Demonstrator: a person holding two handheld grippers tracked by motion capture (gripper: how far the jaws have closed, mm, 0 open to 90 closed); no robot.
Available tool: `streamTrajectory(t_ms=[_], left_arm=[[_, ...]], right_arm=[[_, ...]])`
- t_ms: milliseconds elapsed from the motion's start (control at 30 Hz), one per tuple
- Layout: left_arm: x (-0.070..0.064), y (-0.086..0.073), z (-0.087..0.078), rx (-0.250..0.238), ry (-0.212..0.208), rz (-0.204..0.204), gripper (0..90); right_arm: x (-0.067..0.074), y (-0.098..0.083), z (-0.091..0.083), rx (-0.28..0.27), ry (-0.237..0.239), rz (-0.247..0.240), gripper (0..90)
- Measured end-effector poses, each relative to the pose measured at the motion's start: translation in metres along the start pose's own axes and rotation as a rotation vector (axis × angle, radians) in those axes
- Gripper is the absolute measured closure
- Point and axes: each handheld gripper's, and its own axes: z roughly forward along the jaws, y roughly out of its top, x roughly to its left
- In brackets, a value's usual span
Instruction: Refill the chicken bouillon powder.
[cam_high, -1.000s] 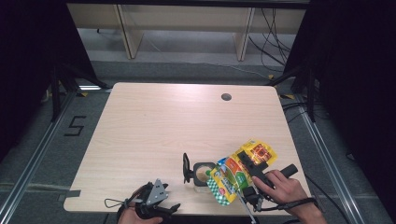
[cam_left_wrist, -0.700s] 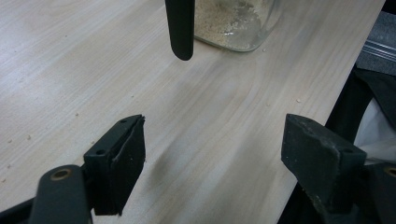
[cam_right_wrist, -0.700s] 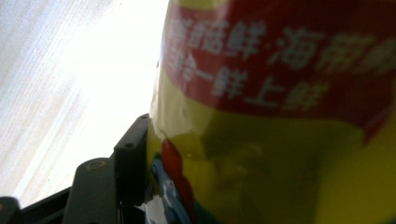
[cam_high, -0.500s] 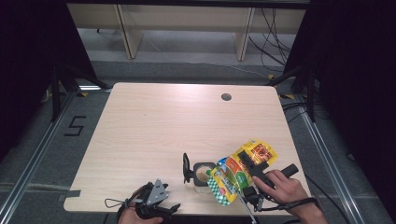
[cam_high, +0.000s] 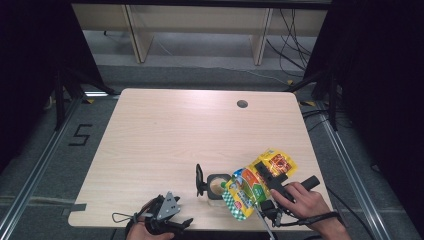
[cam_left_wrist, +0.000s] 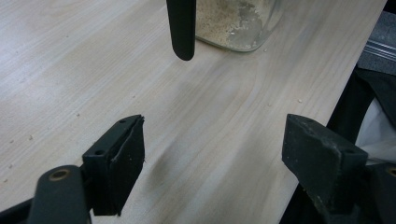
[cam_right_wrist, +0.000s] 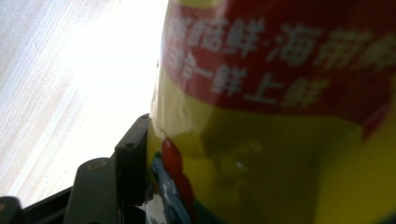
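A bright yellow, green and red snack bag (cam_high: 252, 184) hangs tilted over an open glass jar (cam_high: 218, 186) of pale powder near the table's front edge. My right gripper (cam_high: 265, 171) is shut on the bag. In the right gripper view the bag (cam_right_wrist: 280, 140) presses against the one finger (cam_right_wrist: 133, 161) that shows. The jar's black lid (cam_high: 200, 180) stands flipped up at its left. My left gripper (cam_high: 184, 223) sits at the front edge, left of the jar, open and holding nothing. Its own view looks past the open jaws of the left gripper (cam_left_wrist: 215, 149) at the jar (cam_left_wrist: 238, 23) and lid (cam_left_wrist: 181, 28).
The light wooden table (cam_high: 175, 135) has a round cable hole (cam_high: 242, 104) near its far edge. The table's front edge (cam_left_wrist: 327, 93) runs just right of my left gripper. Shelving legs and cables lie on the floor behind.
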Motion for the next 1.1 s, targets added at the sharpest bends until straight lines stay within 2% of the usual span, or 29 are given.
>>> streamTrajectory(t_ms=[33,67,167,467,533,567,867,1100], left_arm=[[0.001,0.0004,-0.0002,-0.001,0.001,0.017,21.2],[-0.0007,-0.0003,0.0004,0.0,-0.002,-0.011,21.2],[0.0,-0.0003,0.0007,0.008,0.0,0.002,21.2],[-0.0004,-0.0003,0.0006,0.005,0.0,-0.005,21.2],[0.0001,-0.0003,0.0004,0.012,0.002,0.005,21.2],[-0.0005,-0.0003,0.0007,0.005,0.0,-0.005,21.2],[-0.0004,-0.0001,0.0001,0.005,0.001,-0.004,21.2],[-0.0002,0.0,0.0002,0.006,0.001,-0.003,21.2]], right_arm=[[-0.0018,-0.0009,0.0008,-0.01,-0.003,-0.034,35.9],[-0.0011,-0.001,0.0007,-0.009,-0.001,-0.031,36.0],[-0.001,-0.0009,0.0005,-0.01,0.001,-0.032,36.1],[-0.0014,-0.0008,-0.0004,-0.006,0.006,-0.035,36.1],[-0.0014,-0.0008,-0.0006,-0.005,0.006,-0.034,36.1],[-0.0014,-0.0008,-0.0006,-0.004,0.006,-0.035,36.1],[-0.0018,-0.0014,0.0002,-0.01,-0.012,-0.036,36.2],[-0.002,-0.0011,-0.0005,-0.01,-0.005,-0.033,36.2]])
